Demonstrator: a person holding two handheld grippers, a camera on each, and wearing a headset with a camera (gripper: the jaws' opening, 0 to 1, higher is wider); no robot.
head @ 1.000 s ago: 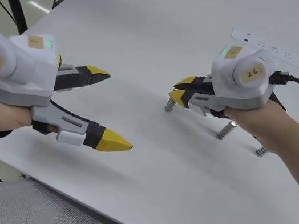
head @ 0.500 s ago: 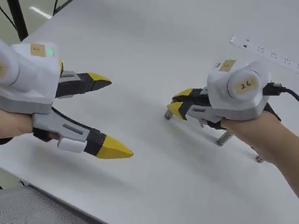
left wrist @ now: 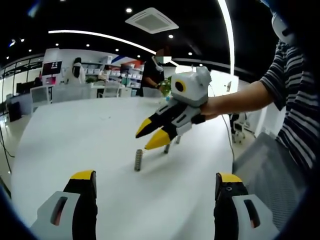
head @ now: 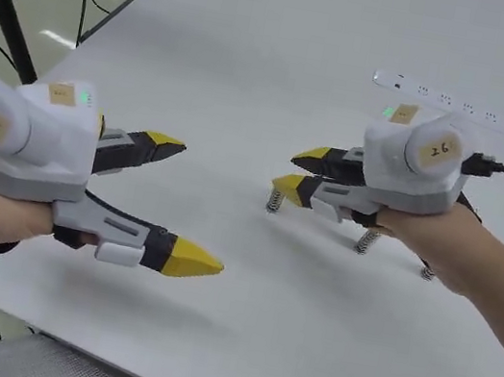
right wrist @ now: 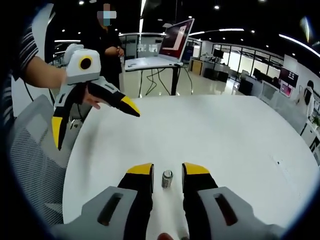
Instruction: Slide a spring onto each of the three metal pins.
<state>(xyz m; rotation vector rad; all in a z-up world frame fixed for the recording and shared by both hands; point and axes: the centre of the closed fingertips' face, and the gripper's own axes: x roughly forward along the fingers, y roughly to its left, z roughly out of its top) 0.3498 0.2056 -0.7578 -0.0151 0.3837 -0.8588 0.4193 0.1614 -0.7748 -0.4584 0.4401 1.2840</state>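
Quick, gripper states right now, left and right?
Left gripper: open wide, empty.
Right gripper: open, holding nothing; a spring lines up between its jaws.

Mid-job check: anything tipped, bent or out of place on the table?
Nothing stands out. The small coiled metal springs stand on the white table, none toppled. The leftmost spring sits upright between the jaws of the open right gripper; the left gripper hovers open.

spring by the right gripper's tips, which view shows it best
The left gripper view: the spring stands upright in side profile on the table beside the right gripper. The right gripper view shows it from above between the jaws; the head view shows it small.
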